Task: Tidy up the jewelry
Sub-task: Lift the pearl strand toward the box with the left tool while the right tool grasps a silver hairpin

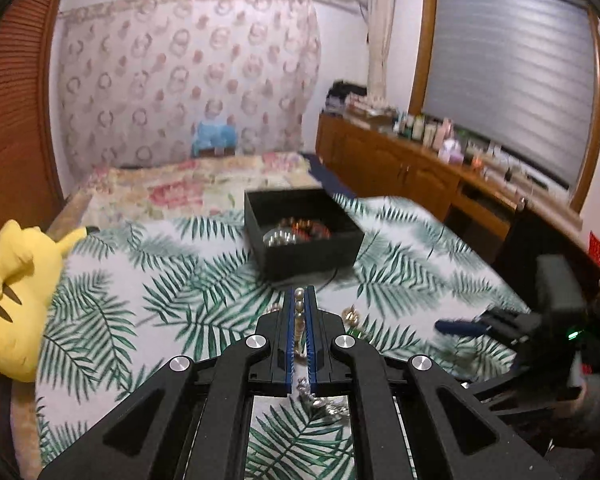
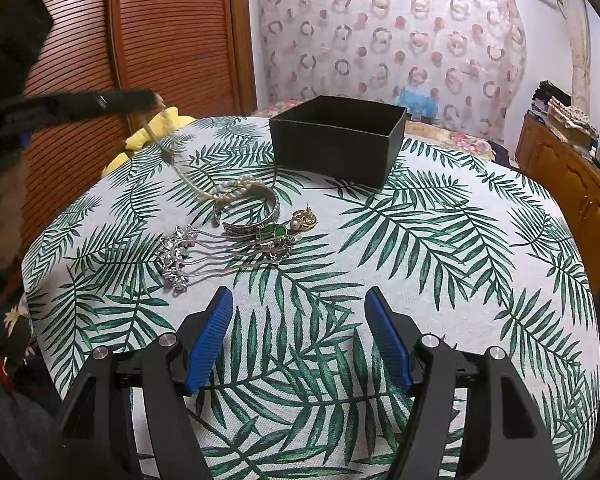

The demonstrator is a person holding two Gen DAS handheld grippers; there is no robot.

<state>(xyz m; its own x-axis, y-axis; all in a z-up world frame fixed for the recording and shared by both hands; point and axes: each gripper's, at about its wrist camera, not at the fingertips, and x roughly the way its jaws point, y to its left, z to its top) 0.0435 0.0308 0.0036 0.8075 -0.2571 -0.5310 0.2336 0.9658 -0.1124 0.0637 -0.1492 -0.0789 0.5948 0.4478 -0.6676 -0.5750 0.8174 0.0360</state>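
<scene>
Two tongs: our left gripper [image 1: 299,300] has its ribbed blue pads pressed together on a pearl strand [image 2: 204,190], which trails taut down to the heap; our right gripper [image 2: 300,332] is spread wide over bare cloth. We read no writing anywhere. Mid-table on the palm-leaf tablecloth [image 2: 440,240] lie a silver bangle [image 2: 256,210], a silver hair comb [image 2: 188,256], a green stone piece [image 2: 276,232] and a gold earring [image 2: 304,218]. Toward the far edge stands a square matte black box [image 2: 336,140]

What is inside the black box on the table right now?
The black box holds silvery beads and a dark reddish beaded piece. Its near wall hides the rest of the floor.
</scene>
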